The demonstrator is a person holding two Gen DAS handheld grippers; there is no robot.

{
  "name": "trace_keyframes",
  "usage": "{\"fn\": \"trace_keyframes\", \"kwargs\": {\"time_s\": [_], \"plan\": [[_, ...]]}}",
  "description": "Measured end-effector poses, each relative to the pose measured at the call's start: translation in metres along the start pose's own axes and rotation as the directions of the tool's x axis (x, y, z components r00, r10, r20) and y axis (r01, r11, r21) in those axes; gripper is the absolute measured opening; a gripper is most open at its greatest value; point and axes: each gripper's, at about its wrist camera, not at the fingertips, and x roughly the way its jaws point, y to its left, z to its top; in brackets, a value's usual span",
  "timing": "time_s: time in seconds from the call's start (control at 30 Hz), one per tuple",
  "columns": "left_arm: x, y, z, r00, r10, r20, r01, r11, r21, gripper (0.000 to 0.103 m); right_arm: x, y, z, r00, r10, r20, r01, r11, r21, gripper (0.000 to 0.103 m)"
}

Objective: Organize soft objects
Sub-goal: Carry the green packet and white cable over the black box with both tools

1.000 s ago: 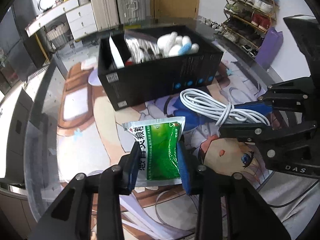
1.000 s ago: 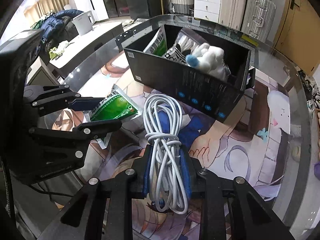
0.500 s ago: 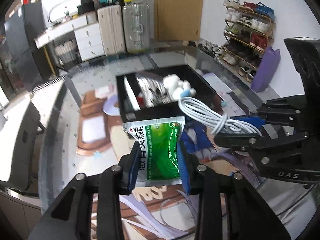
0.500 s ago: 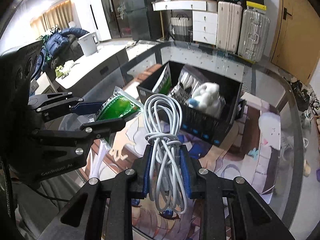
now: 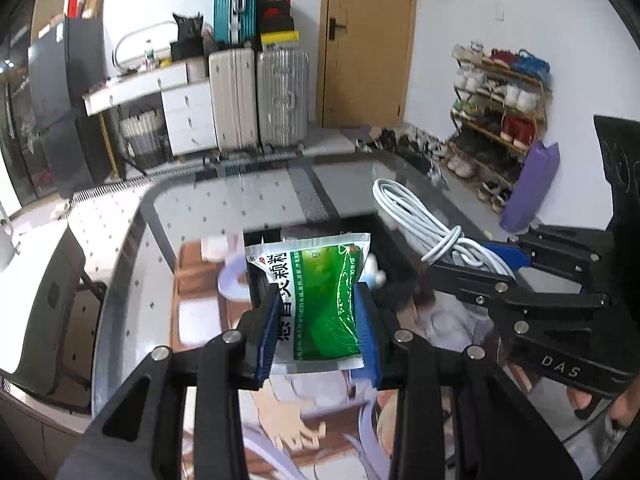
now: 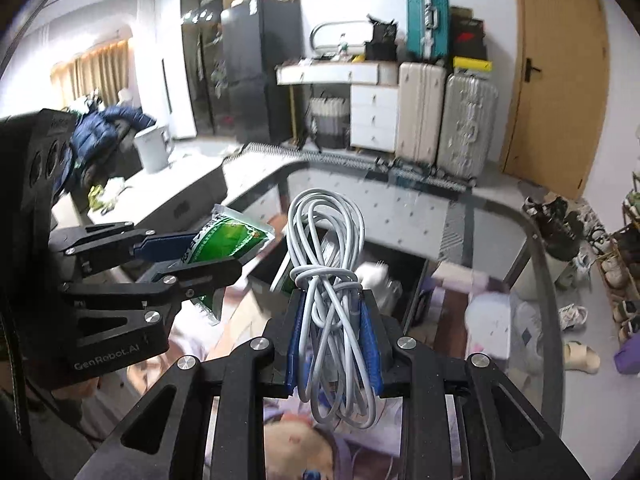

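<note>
My left gripper [image 5: 318, 320] is shut on a green and white sachet [image 5: 320, 300] and holds it in the air above the table. It also shows in the right wrist view [image 6: 224, 240]. My right gripper [image 6: 330, 332] is shut on a coiled white cable [image 6: 328, 264], also lifted; the cable shows in the left wrist view [image 5: 424, 220]. The black storage box [image 6: 416, 292] lies below and beyond both grippers, mostly hidden by the held items. A white plush toy [image 6: 374, 274] shows inside it.
The glass table [image 5: 192, 208] carries an anime-print mat [image 5: 208, 280]. Suitcases [image 5: 260, 96] and white drawers [image 5: 188, 120] stand beyond the table. A shoe rack [image 5: 500, 96] stands at the right wall. A white side counter [image 6: 160, 184] is at the left.
Both grippers have risen well above the table with the sachet and the cable held. The black box now sits lower and smaller in both views, largely covered by the held items.
</note>
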Motion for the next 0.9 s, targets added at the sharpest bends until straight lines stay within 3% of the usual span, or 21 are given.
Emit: {"fn": "trace_keyframes", "kwargs": {"time_s": [0.23, 0.43, 0.8, 0.9], "plan": [[0.008, 0.006, 0.023, 0.996, 0.028, 0.081, -0.027, 1.0, -0.01, 0.034, 0.012, -0.01, 0.024, 0.998, -0.039, 0.044, 0.038, 0.999, 0.039, 0.026], [0.027, 0.009, 0.034, 0.995, 0.026, 0.097, -0.024, 0.999, -0.023, 0.034, 0.034, -0.028, 0.039, 0.995, -0.065, 0.073, 0.059, 0.995, 0.086, 0.026], [0.089, 0.028, 0.033, 1.0, 0.023, 0.009, -0.022, 0.997, -0.075, 0.034, 0.107, -0.055, 0.031, 0.997, -0.077, -0.016, 0.079, 0.99, 0.121, 0.026], [0.106, 0.027, 0.027, 0.999, 0.006, -0.033, -0.008, 0.997, -0.074, 0.034, 0.123, -0.065, 0.022, 0.999, -0.021, -0.04, 0.028, 0.982, 0.185, 0.026]]}}
